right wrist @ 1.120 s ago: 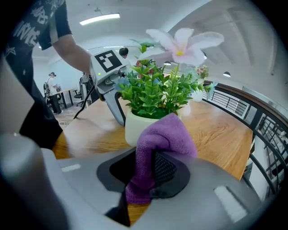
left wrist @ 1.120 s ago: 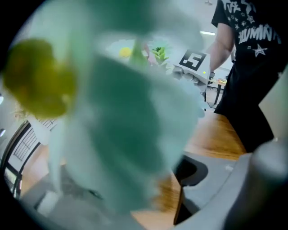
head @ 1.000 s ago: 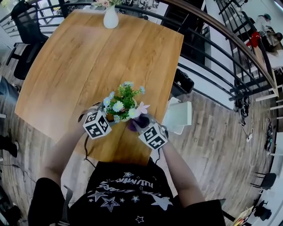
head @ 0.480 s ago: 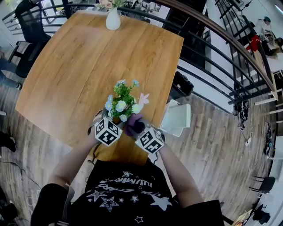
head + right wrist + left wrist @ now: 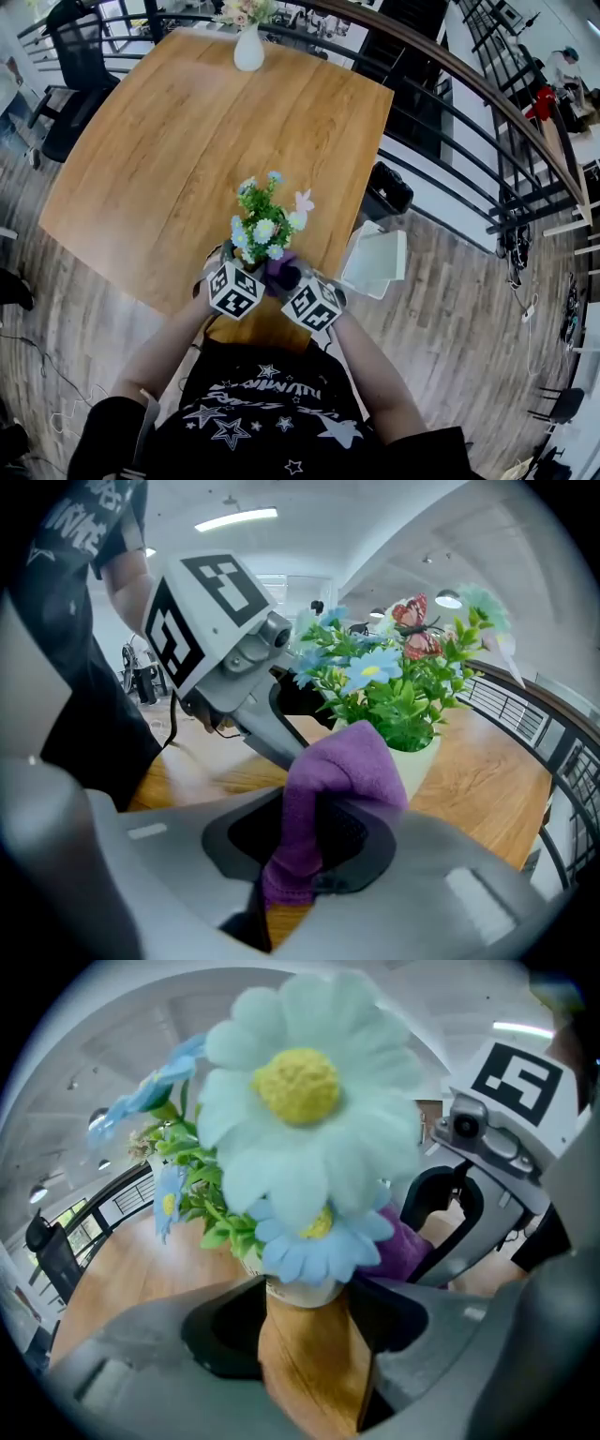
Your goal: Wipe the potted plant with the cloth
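The black shirt (image 5: pixel 272 412) bears white stars and a line of white lettering, too blurred to read. The left cube (image 5: pixel 234 290) and the right cube (image 5: pixel 311 305) carry black-and-white square markers, not readable text.

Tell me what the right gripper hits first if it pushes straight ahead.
The right gripper leads with its purple cloth, which would meet the potted plant at its pot first, just ahead; depth is unclear.

One potted plant (image 5: pixel 261 225), one purple cloth (image 5: pixel 279 273), one white vase (image 5: pixel 248 49), one wooden table (image 5: pixel 178 141), and two hand-held grippers (image 5: pixel 314 1330) (image 5: pixel 298 855).
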The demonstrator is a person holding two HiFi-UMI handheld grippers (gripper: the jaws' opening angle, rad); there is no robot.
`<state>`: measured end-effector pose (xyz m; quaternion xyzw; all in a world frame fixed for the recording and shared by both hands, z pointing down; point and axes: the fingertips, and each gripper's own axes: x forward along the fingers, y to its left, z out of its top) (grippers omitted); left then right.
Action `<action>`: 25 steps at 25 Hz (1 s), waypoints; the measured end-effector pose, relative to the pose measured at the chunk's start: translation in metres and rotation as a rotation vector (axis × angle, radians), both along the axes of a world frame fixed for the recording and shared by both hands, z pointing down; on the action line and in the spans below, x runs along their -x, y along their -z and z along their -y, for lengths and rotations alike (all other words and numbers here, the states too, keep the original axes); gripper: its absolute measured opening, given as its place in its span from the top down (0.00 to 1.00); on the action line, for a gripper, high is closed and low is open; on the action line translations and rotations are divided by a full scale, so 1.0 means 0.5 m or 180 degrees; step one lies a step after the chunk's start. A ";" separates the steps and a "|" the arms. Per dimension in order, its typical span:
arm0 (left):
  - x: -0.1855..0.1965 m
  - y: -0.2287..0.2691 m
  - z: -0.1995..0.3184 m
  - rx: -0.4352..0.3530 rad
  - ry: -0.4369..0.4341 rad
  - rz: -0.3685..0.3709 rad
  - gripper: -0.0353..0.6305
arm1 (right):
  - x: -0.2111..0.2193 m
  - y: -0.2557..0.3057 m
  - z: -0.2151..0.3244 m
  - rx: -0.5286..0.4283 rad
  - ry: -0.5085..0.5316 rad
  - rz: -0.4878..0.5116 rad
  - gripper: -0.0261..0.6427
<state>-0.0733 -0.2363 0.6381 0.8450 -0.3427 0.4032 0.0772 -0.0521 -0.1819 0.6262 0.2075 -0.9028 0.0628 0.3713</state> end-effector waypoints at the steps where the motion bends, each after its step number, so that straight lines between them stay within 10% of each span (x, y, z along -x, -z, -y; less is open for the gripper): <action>1: -0.001 -0.002 -0.002 -0.0011 0.0012 -0.0004 0.52 | -0.002 -0.002 -0.002 -0.0007 0.0005 -0.0002 0.84; 13: 0.025 0.015 -0.039 -0.0029 0.0617 -0.0083 0.52 | -0.045 0.030 -0.014 -0.0091 0.0135 0.0244 0.83; 25: 0.018 0.102 -0.188 -0.0286 0.1498 -0.0640 0.54 | -0.112 0.070 -0.070 -0.0012 0.0434 0.0692 0.83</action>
